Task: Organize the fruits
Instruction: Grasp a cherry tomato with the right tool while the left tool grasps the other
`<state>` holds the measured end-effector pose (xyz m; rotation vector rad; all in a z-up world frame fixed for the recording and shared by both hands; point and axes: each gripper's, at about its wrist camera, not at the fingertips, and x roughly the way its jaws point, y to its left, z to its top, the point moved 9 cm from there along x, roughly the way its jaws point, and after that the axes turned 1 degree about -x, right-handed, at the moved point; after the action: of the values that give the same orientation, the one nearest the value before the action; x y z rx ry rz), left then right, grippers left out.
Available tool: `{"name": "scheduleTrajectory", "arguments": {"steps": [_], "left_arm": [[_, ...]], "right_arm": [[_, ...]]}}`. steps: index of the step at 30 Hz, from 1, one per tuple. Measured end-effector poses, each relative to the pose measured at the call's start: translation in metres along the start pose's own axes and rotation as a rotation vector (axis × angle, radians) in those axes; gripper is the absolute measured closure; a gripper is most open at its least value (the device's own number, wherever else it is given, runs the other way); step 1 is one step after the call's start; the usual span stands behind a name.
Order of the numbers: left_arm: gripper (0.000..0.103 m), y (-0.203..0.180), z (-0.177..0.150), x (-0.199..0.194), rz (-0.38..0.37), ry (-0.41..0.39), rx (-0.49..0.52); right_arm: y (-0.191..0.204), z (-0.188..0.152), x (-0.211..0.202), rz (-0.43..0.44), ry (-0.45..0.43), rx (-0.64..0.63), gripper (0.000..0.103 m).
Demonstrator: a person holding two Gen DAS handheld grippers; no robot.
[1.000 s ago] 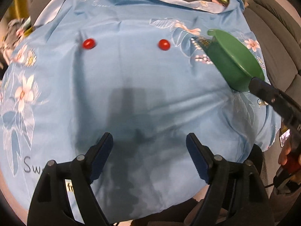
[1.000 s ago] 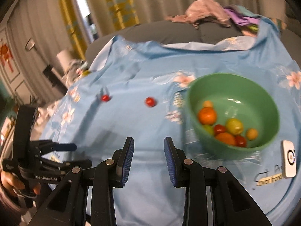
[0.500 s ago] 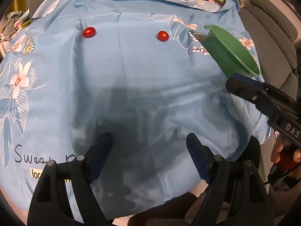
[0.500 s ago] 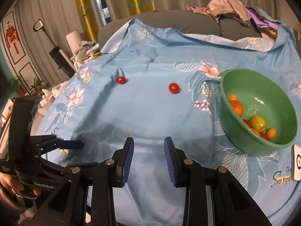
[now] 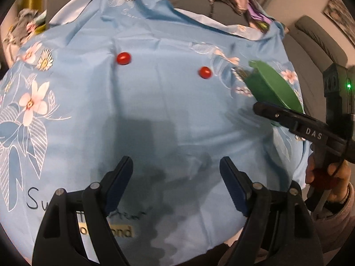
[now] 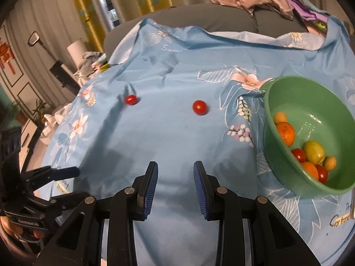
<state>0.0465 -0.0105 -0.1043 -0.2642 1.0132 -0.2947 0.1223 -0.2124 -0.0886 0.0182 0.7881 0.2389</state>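
Both the left tool (image 5: 176, 177) and the right tool (image 6: 175, 178) hover empty with jaws parted. Two red tomatoes (image 6: 200, 107) (image 6: 131, 99) lie on the blue cloth (image 6: 166, 137) left of the green bowl (image 6: 310, 190), the nearer one well apart from its rim.

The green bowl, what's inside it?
The green bowl holds mixed fruits: orange, red, yellow-green and small yellow ones. Its near wall hides some, so the full count is unclear.

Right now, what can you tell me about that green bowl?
The green bowl is round, deep and glossy, plastic by its look. It sits on the blue flowered cloth at the right side, seemingly tipped a little. Inside lie small fruits: orange ones, red ones, a yellow-green one and pale yellow ones, gathered low on one side. Neither gripper touches it.
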Motion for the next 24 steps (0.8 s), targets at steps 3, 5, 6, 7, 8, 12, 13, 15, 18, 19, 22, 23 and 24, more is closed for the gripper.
{"name": "scheduleTrajectory", "arguments": {"steps": [3, 5, 6, 7, 8, 12, 13, 15, 18, 19, 22, 23, 24], "left_arm": [[0.022, 0.011, 0.007, 0.0, -0.012, -0.009, -0.026], [0.022, 0.016, 0.011, 0.001, -0.002, -0.016, -0.031], [0.022, 0.02, 0.014, 0.0, 0.0, -0.018, -0.035], [0.022, 0.023, 0.016, 0.001, 0.001, -0.019, -0.04], [0.022, 0.026, 0.019, 0.001, 0.002, -0.021, -0.047], [0.022, 0.038, 0.026, 0.003, 0.001, -0.025, -0.069], [0.022, 0.04, 0.028, 0.004, 0.002, -0.024, -0.072], [0.022, 0.045, 0.029, 0.007, 0.007, -0.018, -0.08], [0.022, 0.05, 0.032, 0.01, 0.01, -0.013, -0.088], [0.022, 0.051, 0.034, 0.01, 0.01, -0.013, -0.089], [0.022, 0.052, 0.037, 0.012, 0.004, -0.008, -0.086], [0.022, 0.052, 0.038, 0.013, 0.007, -0.007, -0.083], [0.022, 0.052, 0.038, 0.013, 0.01, -0.006, -0.082]], "right_arm": [[-0.003, 0.014, 0.011, -0.01, 0.007, 0.0, 0.07], [-0.004, 0.025, 0.021, -0.027, 0.009, -0.013, 0.07], [-0.005, 0.03, 0.027, -0.035, 0.015, -0.021, 0.07], [-0.005, 0.035, 0.034, -0.046, 0.022, -0.03, 0.07], [-0.006, 0.039, 0.04, -0.053, 0.028, -0.038, 0.07], [-0.017, 0.052, 0.068, -0.102, 0.062, -0.049, 0.07], [-0.02, 0.056, 0.074, -0.116, 0.069, -0.049, 0.07], [-0.026, 0.06, 0.084, -0.136, 0.084, -0.053, 0.07], [-0.029, 0.068, 0.096, -0.149, 0.097, -0.066, 0.07], [-0.029, 0.07, 0.1, -0.148, 0.109, -0.076, 0.07], [-0.026, 0.073, 0.111, -0.132, 0.131, -0.098, 0.07], [-0.027, 0.074, 0.114, -0.131, 0.137, -0.099, 0.07], [-0.028, 0.075, 0.117, -0.138, 0.14, -0.101, 0.07]]}}
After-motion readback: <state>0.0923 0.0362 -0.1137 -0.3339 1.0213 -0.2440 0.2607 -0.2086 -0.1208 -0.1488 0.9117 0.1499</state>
